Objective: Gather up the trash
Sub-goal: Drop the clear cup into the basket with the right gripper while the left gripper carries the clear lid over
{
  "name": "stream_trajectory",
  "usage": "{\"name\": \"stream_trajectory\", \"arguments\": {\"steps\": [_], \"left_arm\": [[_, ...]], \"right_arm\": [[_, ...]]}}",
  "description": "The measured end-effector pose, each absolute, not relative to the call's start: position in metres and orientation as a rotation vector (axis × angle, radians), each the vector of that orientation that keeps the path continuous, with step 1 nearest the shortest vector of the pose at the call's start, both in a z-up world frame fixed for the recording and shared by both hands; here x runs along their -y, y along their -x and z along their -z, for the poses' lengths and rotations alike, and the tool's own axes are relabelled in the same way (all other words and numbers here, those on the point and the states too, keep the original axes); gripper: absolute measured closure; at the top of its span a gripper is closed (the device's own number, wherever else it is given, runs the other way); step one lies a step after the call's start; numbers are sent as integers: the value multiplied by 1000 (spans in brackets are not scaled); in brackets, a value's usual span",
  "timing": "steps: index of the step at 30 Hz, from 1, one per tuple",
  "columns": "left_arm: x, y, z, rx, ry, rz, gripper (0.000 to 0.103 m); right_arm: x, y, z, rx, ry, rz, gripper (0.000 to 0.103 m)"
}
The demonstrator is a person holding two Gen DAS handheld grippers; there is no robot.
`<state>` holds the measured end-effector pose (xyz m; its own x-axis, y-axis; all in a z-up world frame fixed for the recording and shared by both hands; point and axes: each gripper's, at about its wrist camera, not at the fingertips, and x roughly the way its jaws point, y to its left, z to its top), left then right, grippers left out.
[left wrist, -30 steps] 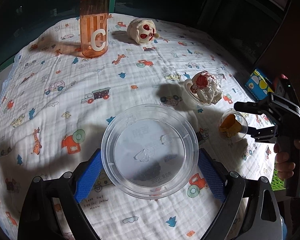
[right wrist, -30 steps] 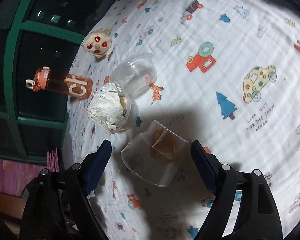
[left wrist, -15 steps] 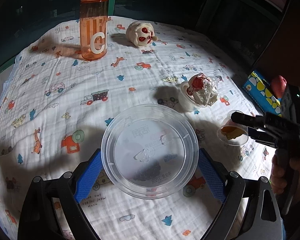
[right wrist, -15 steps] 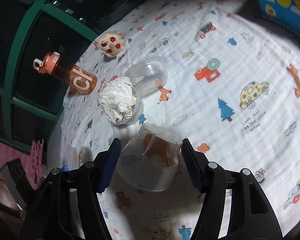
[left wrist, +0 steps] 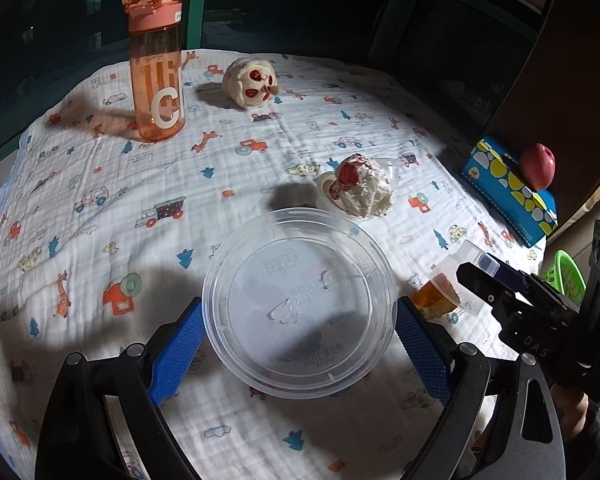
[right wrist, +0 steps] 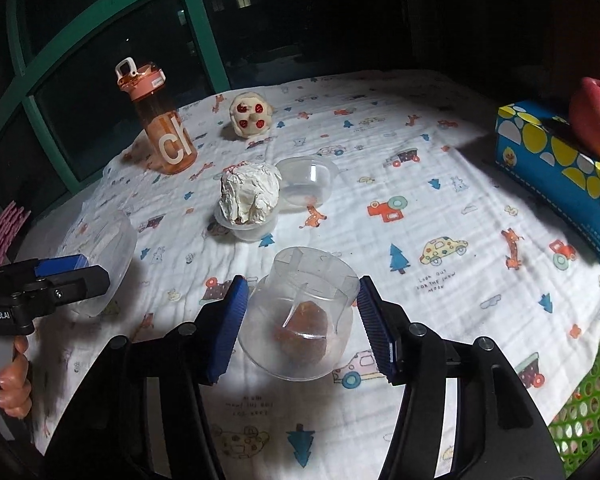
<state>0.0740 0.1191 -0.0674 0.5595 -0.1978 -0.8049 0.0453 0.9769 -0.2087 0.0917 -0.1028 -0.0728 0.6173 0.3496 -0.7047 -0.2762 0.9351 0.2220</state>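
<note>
My left gripper (left wrist: 298,338) is shut on a large clear plastic bowl (left wrist: 300,302), held above the table; both also show at the left of the right wrist view (right wrist: 96,264). My right gripper (right wrist: 300,320) is shut on a small clear plastic cup (right wrist: 300,316) with an orange-brown scrap inside, lifted and tilted; it also shows in the left wrist view (left wrist: 444,292). A crumpled white tissue with red stains (left wrist: 360,190) fills another small cup on the cloth (right wrist: 250,196). An empty clear cup (right wrist: 306,182) stands beside it.
An orange water bottle (left wrist: 156,68) and a cream toy with red spots (left wrist: 252,82) stand at the back. A blue tissue box (right wrist: 560,164) with a red apple (right wrist: 594,116) lies at the right. A green mesh basket (right wrist: 584,412) sits below the right edge.
My right gripper closed on the small cup, lifted it off the cloth and carried it toward the near right. The left gripper kept holding the large bowl, raised slightly.
</note>
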Motion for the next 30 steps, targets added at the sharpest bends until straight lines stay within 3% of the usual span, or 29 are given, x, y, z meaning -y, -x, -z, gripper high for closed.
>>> {"name": "stream_trajectory", "arguments": {"steps": [20,30], "left_arm": [[-57,-81,47,-949,100,252,14],[26,-87,36,-952,26,412,14]], "right_arm": [[158,-67,41,-750,-149,-284,50],[245,-38,14,-712,-169,-103,51]]}}
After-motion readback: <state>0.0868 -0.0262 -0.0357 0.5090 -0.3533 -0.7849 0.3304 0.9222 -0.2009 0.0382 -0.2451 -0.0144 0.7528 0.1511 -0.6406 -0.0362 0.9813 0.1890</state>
